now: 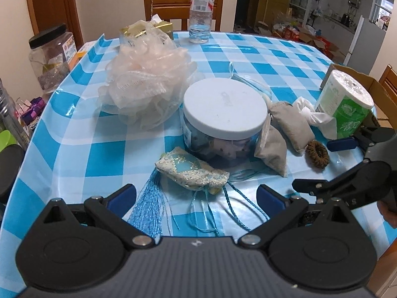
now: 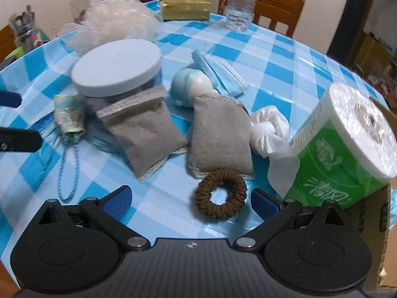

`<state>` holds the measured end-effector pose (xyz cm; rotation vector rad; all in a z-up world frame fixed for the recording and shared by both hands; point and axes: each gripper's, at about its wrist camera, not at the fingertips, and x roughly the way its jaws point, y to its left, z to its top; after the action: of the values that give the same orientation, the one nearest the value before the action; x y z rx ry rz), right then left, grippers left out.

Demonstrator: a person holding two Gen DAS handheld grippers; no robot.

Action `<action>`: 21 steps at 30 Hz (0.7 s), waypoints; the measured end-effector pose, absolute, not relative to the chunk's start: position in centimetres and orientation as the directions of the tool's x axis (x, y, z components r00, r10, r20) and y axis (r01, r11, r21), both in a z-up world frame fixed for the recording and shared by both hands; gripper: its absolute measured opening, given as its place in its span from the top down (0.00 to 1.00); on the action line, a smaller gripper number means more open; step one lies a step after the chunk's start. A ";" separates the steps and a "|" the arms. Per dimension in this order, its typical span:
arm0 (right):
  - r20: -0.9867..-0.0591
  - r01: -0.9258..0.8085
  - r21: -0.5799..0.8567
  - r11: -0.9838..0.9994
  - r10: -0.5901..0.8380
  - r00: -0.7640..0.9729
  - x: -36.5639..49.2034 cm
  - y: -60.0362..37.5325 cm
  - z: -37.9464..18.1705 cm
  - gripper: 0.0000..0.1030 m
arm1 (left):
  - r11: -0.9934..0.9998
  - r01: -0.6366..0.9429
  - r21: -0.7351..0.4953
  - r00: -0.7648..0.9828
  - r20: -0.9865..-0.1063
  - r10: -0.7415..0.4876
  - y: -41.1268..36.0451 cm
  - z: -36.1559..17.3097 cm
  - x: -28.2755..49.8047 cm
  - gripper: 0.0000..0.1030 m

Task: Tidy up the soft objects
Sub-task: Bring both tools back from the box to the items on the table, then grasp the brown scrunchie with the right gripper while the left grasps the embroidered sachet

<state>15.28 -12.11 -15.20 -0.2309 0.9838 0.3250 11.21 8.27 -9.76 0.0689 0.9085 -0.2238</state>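
Observation:
My left gripper (image 1: 196, 197) is open, its jaws wide on either side of a blue brocade pouch (image 1: 191, 172) with a tassel and cords, just ahead of it. Behind the pouch stands a clear jar with a white lid (image 1: 224, 105). My right gripper (image 2: 191, 197) is open too; a brown hair scrunchie (image 2: 220, 193) lies between its fingertips. Two grey sachets (image 2: 146, 126) (image 2: 219, 134), a knotted white cloth (image 2: 269, 126), a pale blue soft toy (image 2: 192, 83) and a blue face mask (image 2: 218, 72) lie beyond. A white mesh bath pouf (image 1: 146, 79) sits at the back left.
A green-wrapped toilet roll (image 2: 347, 144) stands in a cardboard box at the right edge. A water bottle (image 1: 201, 10), a tissue box (image 2: 186, 6), a plastic canister (image 1: 50, 57) and wooden chairs (image 1: 173, 5) ring the far side of the checked tablecloth (image 1: 273, 59).

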 end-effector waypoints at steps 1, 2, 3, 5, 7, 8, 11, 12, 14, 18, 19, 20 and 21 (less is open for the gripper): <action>-0.847 -0.365 -0.036 0.930 0.165 0.506 15.4 -12.2 -15.4 0.00 | 0.974 0.224 -0.036 0.589 -0.791 -0.164 8.2 -9.9 11.4 0.01; -0.849 -0.360 -0.028 0.933 0.168 0.500 15.5 -12.3 -15.6 0.00 | 0.973 0.226 -0.036 0.586 -0.793 -0.166 8.1 -10.0 11.5 0.01; -0.851 -0.357 -0.015 0.934 0.175 0.495 15.5 -12.4 -15.7 0.00 | 0.972 0.231 -0.037 0.583 -0.795 -0.168 8.1 -10.1 11.7 0.01; -0.852 -0.361 -0.010 0.933 0.181 0.491 15.5 -12.4 -15.7 0.00 | 0.970 0.241 -0.034 0.578 -0.798 -0.171 7.9 -10.3 11.9 0.01; -0.853 -0.374 -0.010 0.928 0.187 0.487 15.4 -12.3 -15.8 0.00 | 0.967 0.254 -0.024 0.573 -0.801 -0.171 7.7 -10.5 12.3 0.01; -0.853 -0.378 -0.009 0.926 0.190 0.487 15.4 -12.3 -15.8 0.00 | 0.966 0.259 -0.022 0.571 -0.803 -0.172 7.7 -10.6 12.6 0.01; -0.851 -0.389 -0.009 0.921 0.197 0.487 15.3 -12.3 -15.8 0.00 | 0.965 0.260 -0.038 0.561 -0.807 -0.183 7.7 -10.9 13.6 0.01; -0.850 -0.388 -0.010 0.922 0.196 0.489 15.3 -12.3 -15.8 0.00 | 0.966 0.255 -0.039 0.563 -0.806 -0.181 7.7 -11.0 14.0 0.01; -0.848 -0.383 -0.011 0.924 0.194 0.493 15.2 -12.4 -15.8 0.00 | 0.970 0.243 -0.025 0.567 -0.808 -0.163 7.6 -11.5 14.8 0.01; -0.853 -0.372 -0.010 0.928 0.186 0.488 15.2 -12.3 -15.8 0.00 | 0.975 0.222 0.007 0.554 -0.824 -0.120 7.6 -12.9 15.9 0.01; -0.854 -0.369 -0.010 0.929 0.184 0.487 15.2 -12.3 -15.8 0.00 | 0.977 0.214 0.013 0.551 -0.827 -0.110 7.7 -13.1 16.0 0.01; -0.854 -0.368 -0.009 0.930 0.184 0.487 15.2 -12.3 -15.8 0.00 | 0.978 0.206 0.014 0.547 -0.831 -0.103 7.9 -13.3 16.0 0.01; -0.854 -0.367 -0.009 0.930 0.183 0.487 15.2 -12.3 -15.8 0.00 | 0.979 0.201 0.010 0.541 -0.835 -0.102 8.2 -13.4 15.9 0.01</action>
<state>15.24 -12.33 -15.79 -0.2005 1.0097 0.3373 15.87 8.24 -13.42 0.1095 0.9834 -0.1809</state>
